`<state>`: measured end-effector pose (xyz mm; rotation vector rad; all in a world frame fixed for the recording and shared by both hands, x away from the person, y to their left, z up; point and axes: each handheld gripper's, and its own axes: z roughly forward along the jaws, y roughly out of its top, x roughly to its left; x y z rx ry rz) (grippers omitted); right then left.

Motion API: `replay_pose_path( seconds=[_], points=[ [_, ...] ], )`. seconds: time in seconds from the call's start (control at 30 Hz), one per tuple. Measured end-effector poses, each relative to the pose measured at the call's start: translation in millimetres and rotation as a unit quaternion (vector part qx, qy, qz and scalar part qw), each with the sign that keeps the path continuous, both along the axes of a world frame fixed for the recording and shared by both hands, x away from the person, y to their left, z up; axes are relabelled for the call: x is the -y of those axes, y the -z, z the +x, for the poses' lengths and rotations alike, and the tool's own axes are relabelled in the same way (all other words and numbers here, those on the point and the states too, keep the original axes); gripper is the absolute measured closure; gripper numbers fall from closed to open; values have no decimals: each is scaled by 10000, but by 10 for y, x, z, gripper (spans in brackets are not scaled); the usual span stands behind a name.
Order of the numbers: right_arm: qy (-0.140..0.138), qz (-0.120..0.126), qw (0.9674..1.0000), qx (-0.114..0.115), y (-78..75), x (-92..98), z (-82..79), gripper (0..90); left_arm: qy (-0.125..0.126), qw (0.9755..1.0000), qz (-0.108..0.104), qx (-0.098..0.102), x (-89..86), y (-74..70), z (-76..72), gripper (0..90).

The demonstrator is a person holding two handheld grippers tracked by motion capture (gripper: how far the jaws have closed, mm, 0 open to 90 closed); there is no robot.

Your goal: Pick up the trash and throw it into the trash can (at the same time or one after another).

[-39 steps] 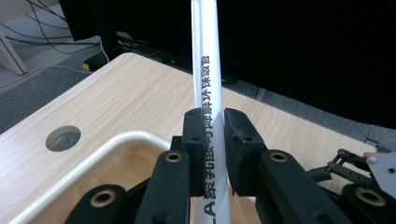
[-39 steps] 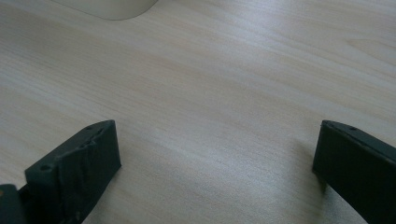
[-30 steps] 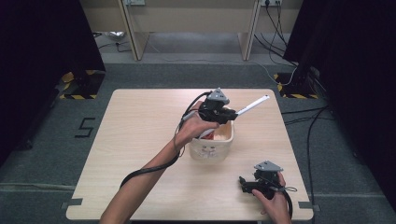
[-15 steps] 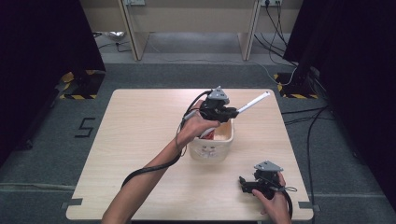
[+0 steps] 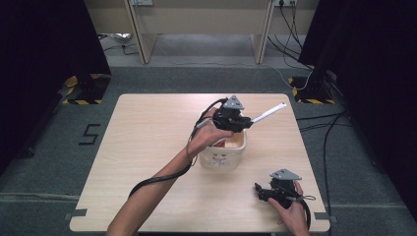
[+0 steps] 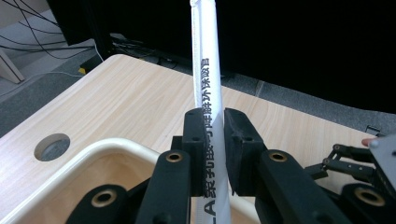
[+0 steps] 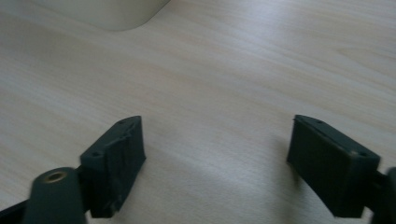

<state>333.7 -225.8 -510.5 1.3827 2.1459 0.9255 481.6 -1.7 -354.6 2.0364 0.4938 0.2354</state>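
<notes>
We see the left gripper (image 5: 246, 121) held above a cream tub (image 5: 222, 158) that stands near the middle of the wooden worktop (image 5: 147, 142). Its fingers (image 6: 200, 140) are pinched on a long white wrapped straw (image 6: 205, 74) with black print running along its sleeve; the black pads press the wrapper from both sides. In the high view the straw (image 5: 268, 112) sticks out from the gripper toward the far right corner of the worktop, tilted upward, its lower end over the tub. In the left gripper view the tub's pale rim (image 6: 121, 145) curves just below the fingers, and a round hole (image 6: 52, 146) in the worktop lies beside it.

The right gripper (image 5: 260, 191) rests low on the worktop near the front right edge, well apart from the tub, with a hand (image 5: 290, 216) behind it. In its own view the fingers (image 7: 123, 156) are spread wide with bare wood between them, gripping nothing, and a corner of the tub (image 7: 107, 11) shows farther off.
</notes>
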Motion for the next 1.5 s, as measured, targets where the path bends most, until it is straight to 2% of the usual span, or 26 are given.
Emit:
replay_pose_path(
  seconds=[0.03, 0.07, 0.1, 0.13, 0.2, 0.23, 0.27, 0.3, 0.33, 0.37, 0.4, 0.43, 0.5, 0.57, 0.67, 0.7, 0.73, 0.77, 0.9, 0.93, 0.97, 1.0, 1.13, 1.17, 1.23, 1.5],
  points=[
    [14, 50, 10000, 35, -24, 13, 0, 153, 24, 10000, -5, 6, 1, -6, 4, 787],
    [31, 280, 9995, 157, -126, 65, 9, 154, 29, 10000, 15, 13, 3, -8, 8, 787],
    [47, 400, 9989, 239, -188, 95, 23, 154, 16, 10000, 35, 19, 12, -2, 13, 787],
    [47, 400, 9989, 239, -188, 95, 23, 154, 16, 10000, 35, 19, 12, -2, 13, 788],
    [84, 630, 9973, 378, -332, 150, 66, 153, 48, 9999, 86, 28, 7, 2, 15, 787],
    [102, 673, 9965, 479, -469, 182, 131, 152, 59, 9999, 89, 23, 7, 4, 12, 787],
    [102, 673, 9965, 479, -469, 182, 131, 152, 70, 9999, 91, 31, 8, 3, 6, 787],
    [114, 561, 9966, 591, -595, 190, 203, 152, 93, 9999, 103, 41, 8, -1, 0, 787],
    [91, 542, 9965, 627, -652, 195, 239, 152, 135, 9998, 112, 74, 8, -13, -14, 787],
    [91, 542, 9965, 627, -652, 195, 239, 152, 135, 9998, 112, 74, 8, -13, -14, 787],
    [36, 632, 9957, 676, -762, 210, 316, 152, 131, 9998, 83, 102, 3, -26, -23, 787],
    [36, 632, 9957, 676, -762, 210, 316, 152, 131, 9998, 83, 102, 3, -26, -23, 787],
    [19, 909, 9932, 722, -925, 230, 439, 152, 124, 9998, 80, 124, -22, -39, -21, 787],
    [52, 1005, 9921, 754, -1030, 239, 528, 152, 121, 9998, 101, 140, -32, -41, -20, 787],
    [62, 1052, 9914, 772, -1123, 237, 620, 155, 89, 9998, 93, 153, -63, -38, -10, 787],
    [79, 1031, 9913, 816, -1200, 217, 702, 155, 84, 9998, 83, 161, -77, -27, -9, 787],
    [79, 1031, 9913, 816, -1200, 217, 702, 155, 84, 9998, 83, 161, -77, -27, -9, 787],
    [4, 1284, 9887, 779, -1269, 196, 771, 156, 92, 9997, 128, 188, -78, -15, -20, 787],
    [7, 1394, 9870, 802, -1356, 155, 876, 158, 127, 9996, 115, 219, -74, -12, -46, 787],
    [-12, 1554, 9849, 768, -1404, 132, 948, 163, 139, 9996, 102, 241, -74, -14, -54, 787],
    [-12, 1554, 9849, 768, -1404, 132, 948, 163, 150, 9995, 86, 254, -73, -17, -62, 787],
    [-43, 1765, 9815, 739, -1451, 114, 1011, 176, 154, 9995, 87, 264, -75, -23, -67, 787],
    [-50, 1885, 9787, 816, -1520, 80, 1067, 184, 147, 9995, 61, 281, -88, -37, -70, 787],
    [-28, 1998, 9764, 816, -1555, 66, 1103, 200, 147, 9995, 74, 287, -93, -42, -73, 787],
    [59, 2084, 9749, 786, -1570, 55, 1143, 211, 153, 9994, 55, 292, -97, -46, -80, 787],
    [76, 2052, 9763, 687, -1542, -50, 1273, 275, 161, 9993, 117, 321, -84, -42, -79, 786]
  ],
)
